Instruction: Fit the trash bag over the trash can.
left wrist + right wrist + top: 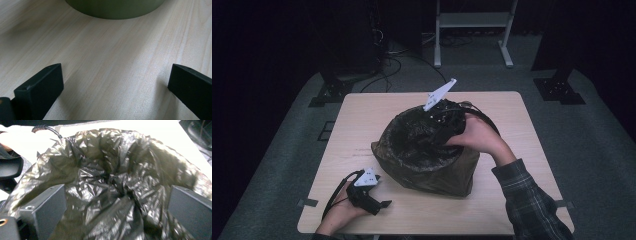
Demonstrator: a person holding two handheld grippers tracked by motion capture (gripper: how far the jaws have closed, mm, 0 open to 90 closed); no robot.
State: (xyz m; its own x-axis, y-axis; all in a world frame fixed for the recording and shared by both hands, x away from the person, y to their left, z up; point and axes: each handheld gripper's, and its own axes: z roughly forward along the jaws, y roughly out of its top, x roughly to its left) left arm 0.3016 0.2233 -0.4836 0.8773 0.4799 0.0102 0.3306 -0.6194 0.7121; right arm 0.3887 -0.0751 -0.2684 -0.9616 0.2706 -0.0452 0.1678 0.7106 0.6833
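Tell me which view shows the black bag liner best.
The right gripper view: the liner is close up there, its crinkled folds sinking toward the middle between that gripper's open fingers. The high view shows the liner whole but small and dark, inside the bin. The left gripper view shows the bin's green wall over the table.

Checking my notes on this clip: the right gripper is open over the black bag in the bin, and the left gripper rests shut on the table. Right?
Not quite. The left gripper is open, not shut: the left gripper view shows its jaws wide apart over the bare table. The rest holds: the right gripper is open over the black bag lining the bin.
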